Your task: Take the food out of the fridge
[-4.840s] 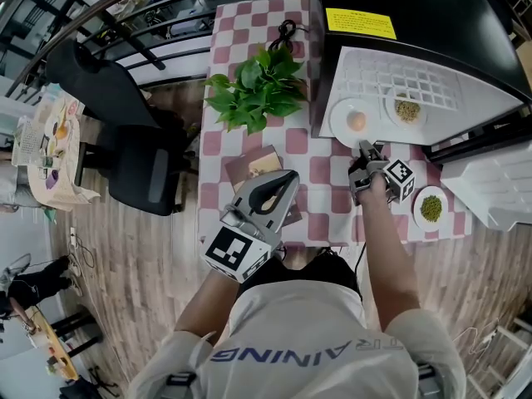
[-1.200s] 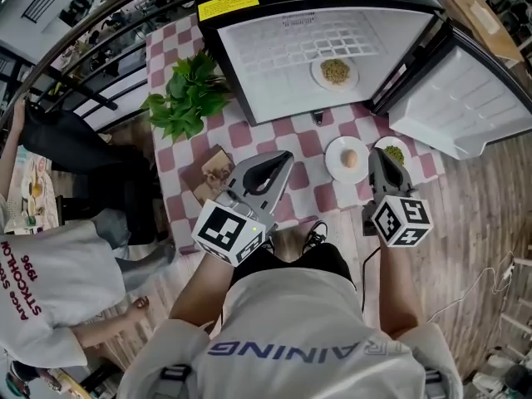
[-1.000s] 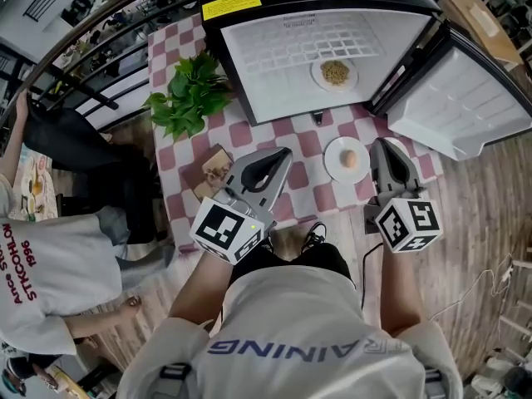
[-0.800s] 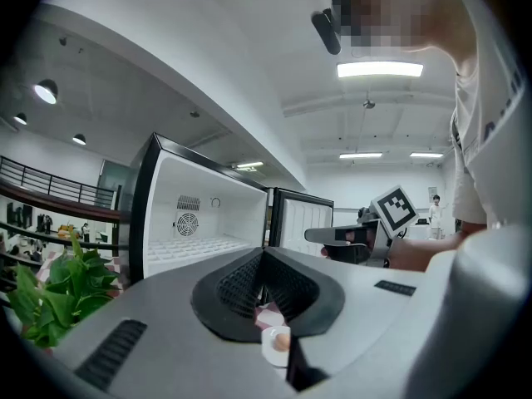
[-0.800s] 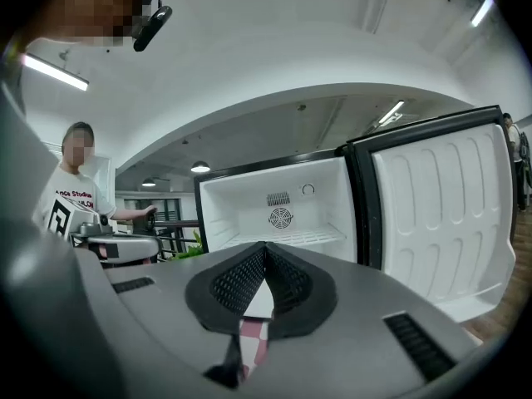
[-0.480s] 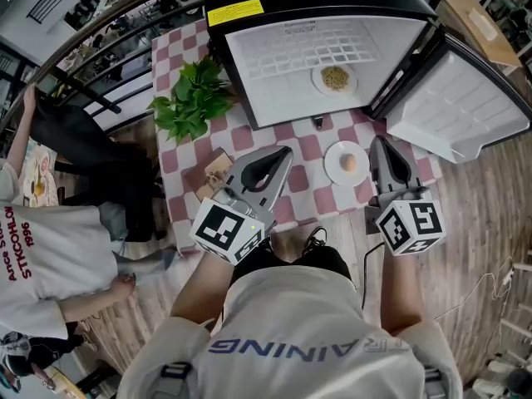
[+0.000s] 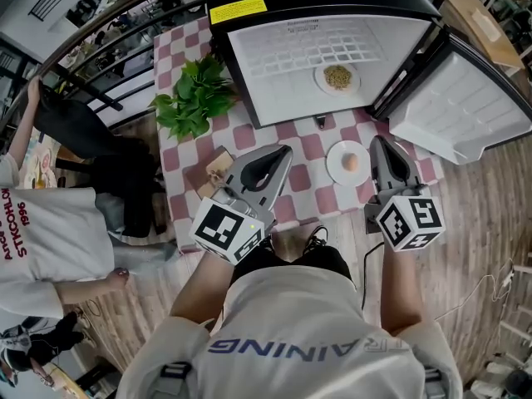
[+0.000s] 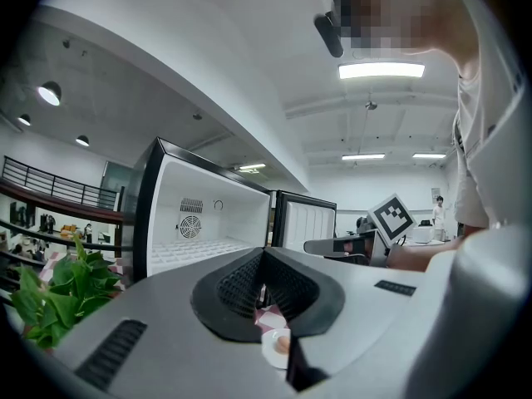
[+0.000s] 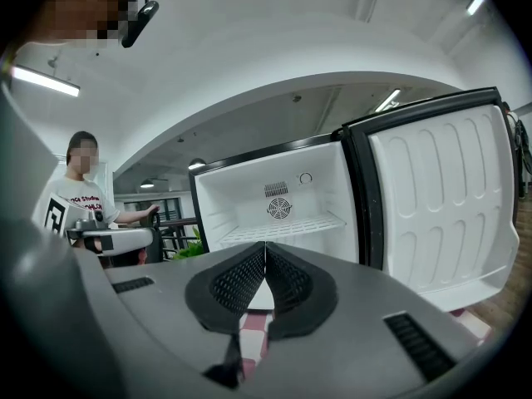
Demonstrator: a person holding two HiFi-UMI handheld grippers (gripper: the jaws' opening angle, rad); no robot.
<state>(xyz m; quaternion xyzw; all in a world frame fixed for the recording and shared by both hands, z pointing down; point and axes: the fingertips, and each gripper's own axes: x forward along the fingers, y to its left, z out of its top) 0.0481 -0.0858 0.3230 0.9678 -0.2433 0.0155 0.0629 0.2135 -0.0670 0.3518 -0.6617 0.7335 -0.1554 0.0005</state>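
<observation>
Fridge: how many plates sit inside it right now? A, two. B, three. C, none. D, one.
D: a single plate of food sits on the shelf inside the fridge, while the other plate in view is out on the table.

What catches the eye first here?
The black fridge on the checked table stands wide open, one plate of food on its shelf. In front, a person holds a grey left gripper and right gripper, both shut and empty, a second plate between them. A green plant sits left of the fridge.
</observation>
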